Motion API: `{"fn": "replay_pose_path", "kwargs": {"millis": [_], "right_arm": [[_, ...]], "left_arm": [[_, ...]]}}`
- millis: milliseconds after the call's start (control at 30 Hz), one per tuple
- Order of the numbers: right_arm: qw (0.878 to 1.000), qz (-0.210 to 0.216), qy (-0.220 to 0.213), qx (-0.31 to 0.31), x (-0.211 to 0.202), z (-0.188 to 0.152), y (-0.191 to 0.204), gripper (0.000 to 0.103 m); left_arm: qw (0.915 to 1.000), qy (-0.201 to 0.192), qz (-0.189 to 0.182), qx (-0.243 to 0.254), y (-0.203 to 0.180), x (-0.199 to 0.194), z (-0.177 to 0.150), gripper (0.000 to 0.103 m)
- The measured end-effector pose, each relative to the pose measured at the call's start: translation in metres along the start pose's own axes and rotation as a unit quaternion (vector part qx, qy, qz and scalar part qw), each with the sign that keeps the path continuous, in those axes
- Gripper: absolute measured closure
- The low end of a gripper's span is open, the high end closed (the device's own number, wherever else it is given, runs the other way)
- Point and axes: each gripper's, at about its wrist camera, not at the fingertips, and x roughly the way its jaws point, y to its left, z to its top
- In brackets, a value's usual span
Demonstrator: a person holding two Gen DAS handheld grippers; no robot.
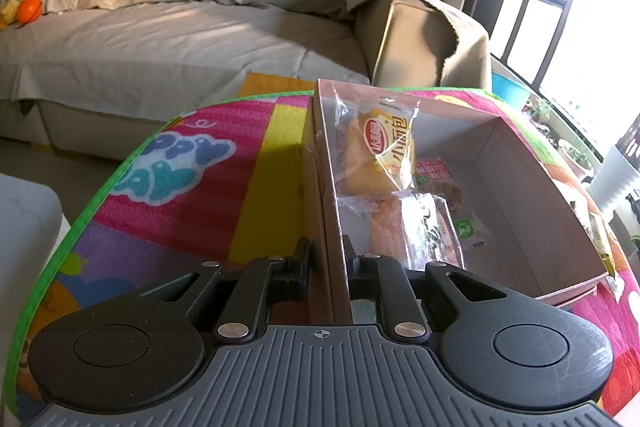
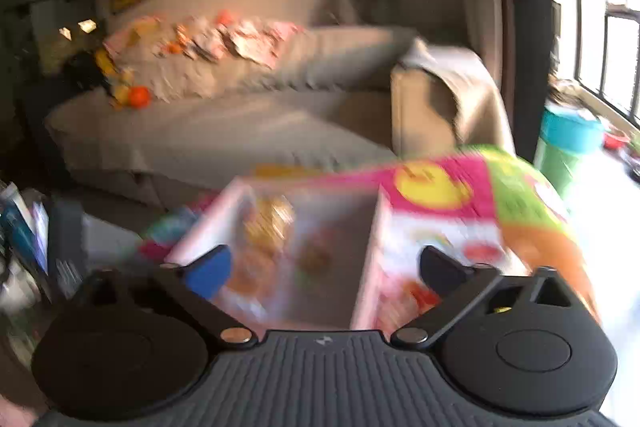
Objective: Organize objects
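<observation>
An open, shallow cardboard box (image 1: 516,163) sits on a bright patterned mat. Inside it, against its left wall, a yellow-labelled bread packet (image 1: 384,151) leans on other clear-wrapped snacks (image 1: 424,227); a flat green-cornered sachet (image 1: 460,211) lies on the box floor beside them.

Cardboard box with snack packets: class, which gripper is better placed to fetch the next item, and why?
Probably the right gripper: its fingers stand wide apart with nothing between them, above the cardboard box. The left gripper is shut on the box's near wall, steadying it, so it is occupied.
</observation>
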Motion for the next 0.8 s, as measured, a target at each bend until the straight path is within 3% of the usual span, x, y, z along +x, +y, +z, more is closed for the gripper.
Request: {"fn": "replay_pose_path", "kwargs": {"millis": [167,267,333,500,633,733,800], "right_arm": [[0.994,-0.079,0.076,0.009,0.014,-0.063,-0.026,0.0],[0.989,-0.084,0.112,0.05,0.022,-0.089,-0.042,0.0],[0.988,-0.082,0.113,0.065,0.023,-0.102,-0.043,0.0],[0.989,-0.094,0.071,0.091,0.02,-0.114,-0.041,0.0],[0.988,-0.123,0.076,0.06,0.028,-0.115,-0.028,0.0],[0.988,-0.105,0.102,0.052,0.029,-0.102,-0.034,0.0],[0.99,-0.078,0.092,0.069,0.028,-0.089,-0.045,0.0]], "left_arm": [[1.0,0.001,0.007,0.004,-0.003,0.0,0.001,0.087],[1.0,0.002,0.006,0.005,-0.004,0.0,0.001,0.088],[0.9999,0.004,0.008,0.007,-0.004,-0.001,0.001,0.088],[0.9999,0.005,0.011,0.006,-0.005,-0.001,0.001,0.088],[0.9999,0.004,0.011,0.0,-0.003,-0.001,0.0,0.088],[0.9999,0.006,0.011,0.003,-0.002,-0.001,-0.001,0.087],[0.9999,0.006,0.01,0.003,-0.002,-0.001,-0.001,0.087]]}}
